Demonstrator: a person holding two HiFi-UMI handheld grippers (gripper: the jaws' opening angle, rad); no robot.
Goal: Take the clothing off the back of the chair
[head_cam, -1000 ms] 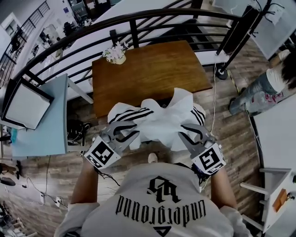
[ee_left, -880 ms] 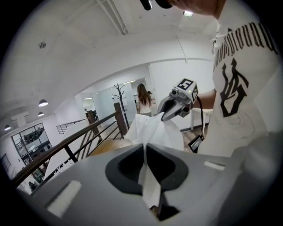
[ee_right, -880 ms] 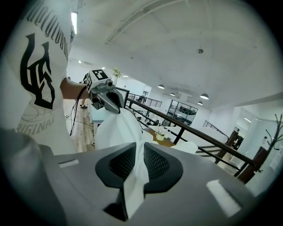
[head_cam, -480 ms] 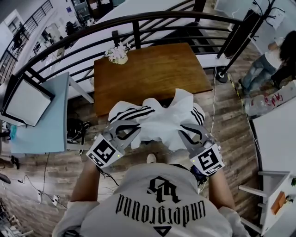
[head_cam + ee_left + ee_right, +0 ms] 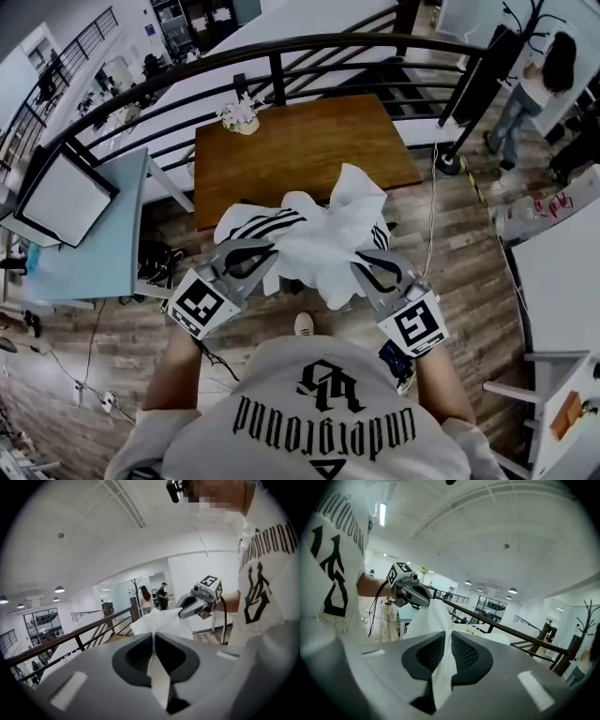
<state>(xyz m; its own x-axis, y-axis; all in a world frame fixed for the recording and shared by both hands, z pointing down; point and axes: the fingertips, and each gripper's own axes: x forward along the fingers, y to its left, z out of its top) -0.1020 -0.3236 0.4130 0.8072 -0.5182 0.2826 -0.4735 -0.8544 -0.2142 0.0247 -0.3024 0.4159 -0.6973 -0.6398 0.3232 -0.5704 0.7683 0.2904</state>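
Note:
A white garment with black stripes [image 5: 309,239] hangs bunched between my two grippers, in front of the person's chest. My left gripper [image 5: 270,257] is shut on its left part, and white cloth [image 5: 161,623] runs out between the closed jaws [image 5: 154,637]. On the right part my right gripper [image 5: 359,266] is shut, with a fold of cloth [image 5: 436,620] pinched at the jaws [image 5: 449,637]. Each gripper view shows the other gripper across the cloth: the right one [image 5: 182,613] and the left one [image 5: 427,600]. The garment hides the chair.
A brown wooden table [image 5: 300,150] stands just beyond the garment, with a small flower vase [image 5: 239,114] at its far left corner. A black railing [image 5: 281,47] curves behind it. A light blue desk [image 5: 94,244] is at the left. People stand at the far right [image 5: 539,84].
Both grippers have risen and drawn back toward the person with the garment in them. The cloth now stands higher and more bunched. The people at the right have moved.

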